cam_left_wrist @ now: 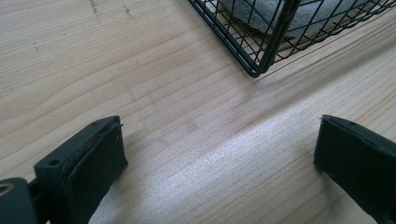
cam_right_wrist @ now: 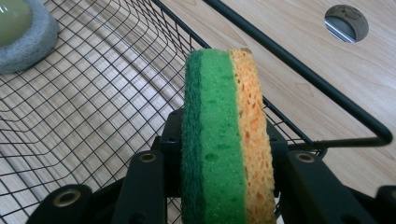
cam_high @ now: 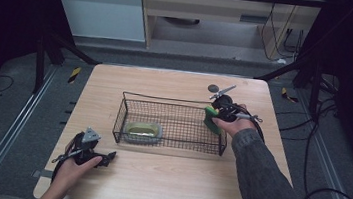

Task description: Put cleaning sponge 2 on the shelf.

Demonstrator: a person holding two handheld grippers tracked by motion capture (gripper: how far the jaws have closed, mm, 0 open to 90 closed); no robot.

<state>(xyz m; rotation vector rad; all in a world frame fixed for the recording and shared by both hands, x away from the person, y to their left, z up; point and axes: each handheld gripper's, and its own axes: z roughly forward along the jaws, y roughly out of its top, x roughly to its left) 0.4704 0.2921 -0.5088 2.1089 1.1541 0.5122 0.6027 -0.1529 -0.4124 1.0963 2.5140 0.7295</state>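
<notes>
Two hand-held two-jaw grippers, one wire basket and two cleaning pads on a pale wooden table (cam_high: 154,187).

Item 1: green and orange rectangular sponge (cam_right_wrist: 224,140), dark green scouring layer on one face, bright green foam in the middle, orange porous foam on the other face. Stands on edge, pinched across its thickness by the right gripper (cam_high: 216,115). Position: at the right end of the basket, over its right wall, as the high view shows it.

Item 2: black wire-mesh rectangular basket (cam_high: 174,99), open top, thick rim rod. Position: centre of the table, long side running left to right.

Item 3: grey oval scouring pad with a pale green glossy top (cam_high: 143,131). Lies flat on the basket floor, near-left corner, well apart from the sponge.

Item 4: right gripper, held in the person's right hand (cam_high: 232,126), grey sleeve (cam_high: 265,185) behind it. Jaws pressed in on the sponge from both sides.

Item 5: left gripper (cam_left_wrist: 219,154), held in the person's left hand (cam_high: 73,168). Jaws spread wide, nothing between them, low over bare wood. Position: near-left part of the table, just outside the basket's near-left corner.

Item 6: small round dark disc (cam_high: 213,88), on the far side of the table, beyond the basket's right end.
</notes>
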